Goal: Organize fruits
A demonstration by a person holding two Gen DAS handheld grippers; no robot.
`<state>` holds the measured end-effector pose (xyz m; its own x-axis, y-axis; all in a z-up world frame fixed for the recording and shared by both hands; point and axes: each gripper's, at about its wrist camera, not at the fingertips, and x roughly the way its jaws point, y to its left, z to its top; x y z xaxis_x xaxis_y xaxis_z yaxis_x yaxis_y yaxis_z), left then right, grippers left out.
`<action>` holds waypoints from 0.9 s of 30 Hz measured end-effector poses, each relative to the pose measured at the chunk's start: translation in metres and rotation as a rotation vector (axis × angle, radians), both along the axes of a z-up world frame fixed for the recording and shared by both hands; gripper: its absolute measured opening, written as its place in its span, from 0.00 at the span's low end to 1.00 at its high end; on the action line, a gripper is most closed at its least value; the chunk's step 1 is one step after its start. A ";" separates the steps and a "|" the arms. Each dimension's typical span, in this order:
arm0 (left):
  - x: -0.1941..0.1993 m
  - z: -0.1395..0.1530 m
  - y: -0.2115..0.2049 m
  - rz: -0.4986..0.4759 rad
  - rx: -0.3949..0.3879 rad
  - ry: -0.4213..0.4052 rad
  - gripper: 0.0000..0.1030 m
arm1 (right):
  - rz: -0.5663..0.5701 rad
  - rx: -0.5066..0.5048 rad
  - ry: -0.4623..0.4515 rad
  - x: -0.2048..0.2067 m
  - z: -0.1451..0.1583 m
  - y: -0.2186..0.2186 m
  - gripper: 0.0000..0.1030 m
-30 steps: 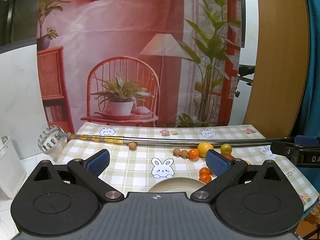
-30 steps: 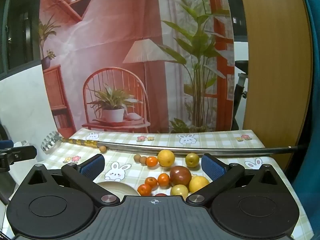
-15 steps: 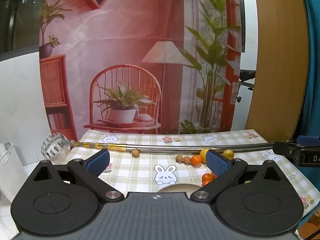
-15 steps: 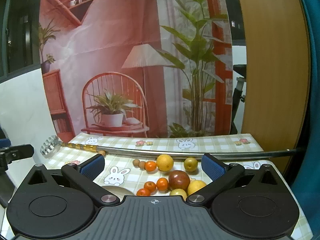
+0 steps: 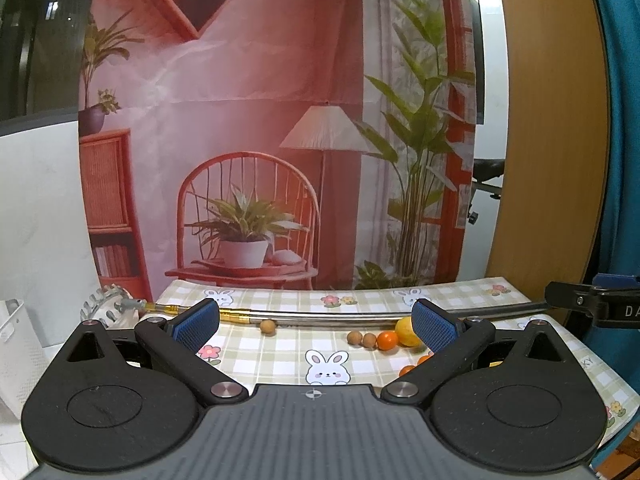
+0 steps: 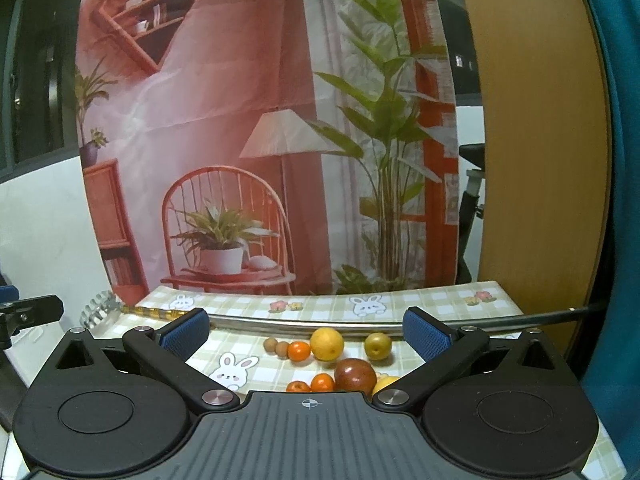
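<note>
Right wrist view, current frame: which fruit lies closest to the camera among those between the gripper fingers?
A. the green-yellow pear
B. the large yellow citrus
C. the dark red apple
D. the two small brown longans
C: the dark red apple sits lowest in the frame, nearer than the large yellow citrus, pear and longans.

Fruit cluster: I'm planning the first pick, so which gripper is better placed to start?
Probably right gripper: open, with the red apple just ahead. From the left gripper, also open, the fruit sits off to the right.
</note>
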<state>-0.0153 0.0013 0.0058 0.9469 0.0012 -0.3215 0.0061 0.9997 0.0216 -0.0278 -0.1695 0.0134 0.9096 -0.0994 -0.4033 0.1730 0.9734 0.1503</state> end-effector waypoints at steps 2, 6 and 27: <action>-0.001 0.000 0.001 -0.002 -0.001 -0.005 1.00 | -0.002 -0.001 -0.004 -0.001 0.000 0.000 1.00; -0.002 0.000 0.002 -0.010 -0.008 -0.010 1.00 | -0.005 -0.003 -0.007 -0.002 -0.001 0.002 1.00; -0.002 0.001 0.001 -0.014 -0.011 -0.005 1.00 | -0.007 0.003 -0.002 -0.004 -0.001 -0.001 1.00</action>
